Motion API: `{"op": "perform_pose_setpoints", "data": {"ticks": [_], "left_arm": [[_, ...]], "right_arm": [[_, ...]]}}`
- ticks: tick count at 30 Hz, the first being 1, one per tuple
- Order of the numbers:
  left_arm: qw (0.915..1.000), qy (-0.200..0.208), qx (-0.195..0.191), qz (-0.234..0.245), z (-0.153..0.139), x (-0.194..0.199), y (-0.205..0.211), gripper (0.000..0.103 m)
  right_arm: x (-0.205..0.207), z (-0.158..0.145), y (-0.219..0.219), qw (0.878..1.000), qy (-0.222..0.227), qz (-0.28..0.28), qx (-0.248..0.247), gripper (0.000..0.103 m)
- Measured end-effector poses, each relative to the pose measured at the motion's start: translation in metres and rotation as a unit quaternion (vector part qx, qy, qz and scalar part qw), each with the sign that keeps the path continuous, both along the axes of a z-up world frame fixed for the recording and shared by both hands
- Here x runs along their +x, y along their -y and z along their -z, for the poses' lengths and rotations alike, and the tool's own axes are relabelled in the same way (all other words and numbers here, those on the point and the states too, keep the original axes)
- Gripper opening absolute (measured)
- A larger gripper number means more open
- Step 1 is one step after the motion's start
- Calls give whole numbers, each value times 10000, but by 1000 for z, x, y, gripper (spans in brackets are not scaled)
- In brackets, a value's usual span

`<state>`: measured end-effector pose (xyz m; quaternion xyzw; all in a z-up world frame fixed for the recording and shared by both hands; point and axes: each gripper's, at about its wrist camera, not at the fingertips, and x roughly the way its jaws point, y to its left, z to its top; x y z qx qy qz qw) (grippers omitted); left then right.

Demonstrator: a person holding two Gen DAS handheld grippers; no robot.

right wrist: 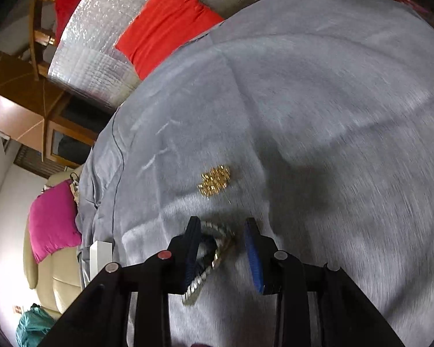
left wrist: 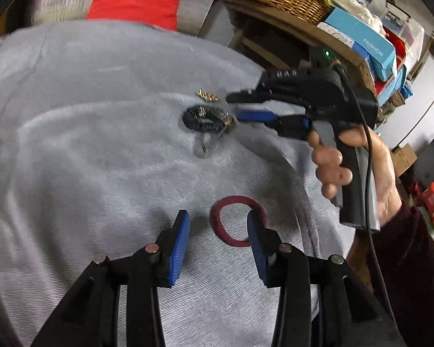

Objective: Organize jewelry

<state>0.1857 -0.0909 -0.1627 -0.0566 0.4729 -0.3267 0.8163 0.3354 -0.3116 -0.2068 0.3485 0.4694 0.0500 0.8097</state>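
**Left-wrist view sees three pieces, right-wrist view only two**

Left-wrist view takes in the whole spread on the grey fleece cloth (left wrist: 86, 150): one maroon ring-shaped band (left wrist: 221, 225), one dark braided coil with a silvery chain (left wrist: 207, 120), and one small heap of gold beads (left wrist: 207, 95). It also shows the right claw (left wrist: 233, 107) from the side, gripped by a hand (left wrist: 358, 167).

Right-wrist view misses the maroon band but shows the gold heap (right wrist: 214, 180) up close and the braided coil (right wrist: 214, 248) directly at its tips.

The left claw (left wrist: 217, 225) stands partly open and released; its right finger overlaps the maroon band, which lies flat on the cloth and is not pinched.

The right claw (right wrist: 222, 228) is partly open. The coil lies between its fingers against the left one; whether it is truly clamped cannot be told through the blur.
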Motion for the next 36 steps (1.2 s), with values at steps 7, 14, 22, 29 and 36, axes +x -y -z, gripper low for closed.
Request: {"op": "perform_pose_setpoints", "data": {"ticks": [7, 14, 22, 29, 36], "left_arm": [[9994, -108, 35, 337, 8, -6, 14, 42], [9988, -152, 136, 446, 12, -15, 22, 40], [9990, -111, 190, 397, 10, -13, 24, 39], [9986, -38, 322, 408, 11, -17, 25, 9], [9986, 24, 260, 468, 7, -21, 18, 6]], "right_arm": [[19, 2, -13, 9957, -253, -621, -642, 34], [28, 3, -29, 9867, -348, -1021, -1217, 17], [26, 2, -50, 9748, -396, -1334, -1742, 13], [21, -4, -47, 9795, -229, -1065, -1696, 11], [0, -36, -17, 9885, 190, -646, -1357, 10]]}}
